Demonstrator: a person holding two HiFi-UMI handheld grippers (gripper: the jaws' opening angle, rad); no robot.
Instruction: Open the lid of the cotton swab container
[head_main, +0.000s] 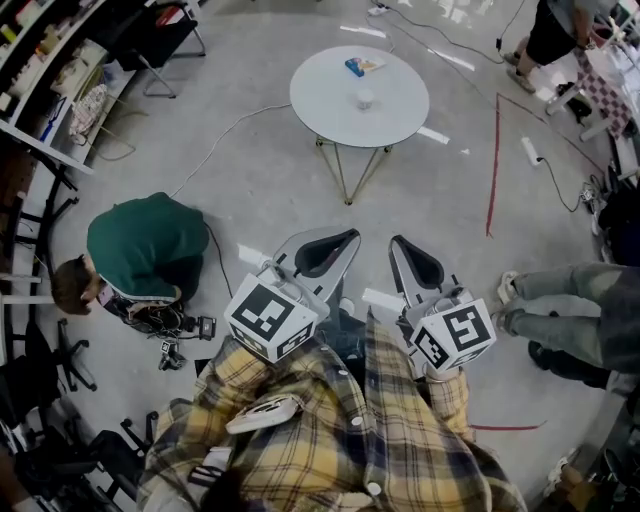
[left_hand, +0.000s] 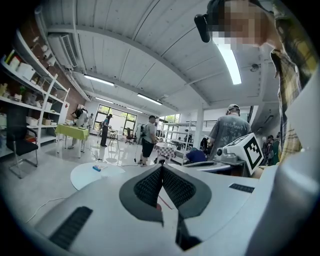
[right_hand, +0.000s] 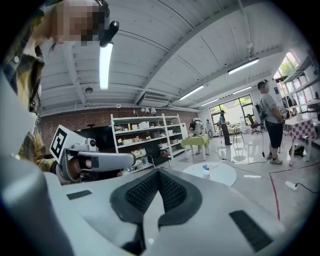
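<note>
Left tool (head_main: 326, 250) and right tool (head_main: 417, 266): both closed, empty, apparently carried idle, well short of the round desk (head_main: 320, 105). Cotton swab container (head_main: 365, 100) stands near the desk's centre, untouched.

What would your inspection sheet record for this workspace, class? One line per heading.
Surface: round white table, well apart from both grippers.
Job's things: small pale container at table centre; lid state too small to tell.
Clutter: blue-and-white box near table's far edge.
Grippers: left gripper and right gripper both shut, empty.
Cables: white cable across grey floor.
Surroundings: crouching person in green top; red floor tape.
</note>
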